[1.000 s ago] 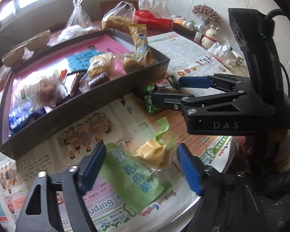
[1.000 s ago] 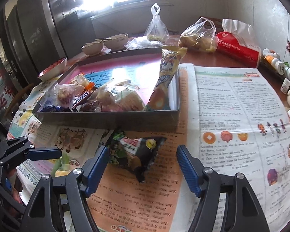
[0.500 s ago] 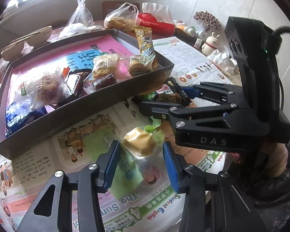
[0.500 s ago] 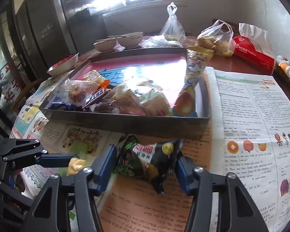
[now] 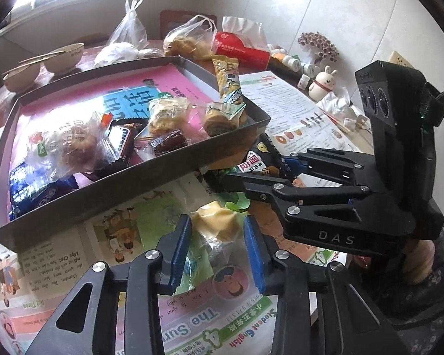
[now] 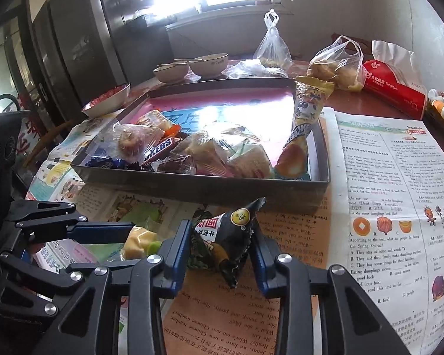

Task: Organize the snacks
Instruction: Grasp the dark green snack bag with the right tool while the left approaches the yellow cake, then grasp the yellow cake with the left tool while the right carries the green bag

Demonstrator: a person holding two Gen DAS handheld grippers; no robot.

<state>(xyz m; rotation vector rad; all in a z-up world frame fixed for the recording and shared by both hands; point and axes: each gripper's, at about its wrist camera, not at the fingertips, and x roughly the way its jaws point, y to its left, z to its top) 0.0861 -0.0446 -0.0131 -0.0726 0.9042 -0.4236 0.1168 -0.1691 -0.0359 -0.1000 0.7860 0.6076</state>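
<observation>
My left tool (image 5: 216,236) is closing on the yellow cake snack (image 5: 214,220) low in the frame's centre, blue pads pressing its wrapper. My right tool (image 6: 220,245) is closing too — the dark triangular packet (image 6: 226,242) sits pinched between its pads, just below the snack-filled tray (image 6: 222,188) on the newspaper-covered bench (image 6: 384,177).

Dull grey metal tray (image 6: 210,190), crinkly glossy plastic wrappers (image 5: 74,145), matt printed newspaper (image 6: 393,195).

yellow snack (image 5: 214,220), black packet (image 6: 226,241) (blue fingers (image 6: 179,250))
</observation>
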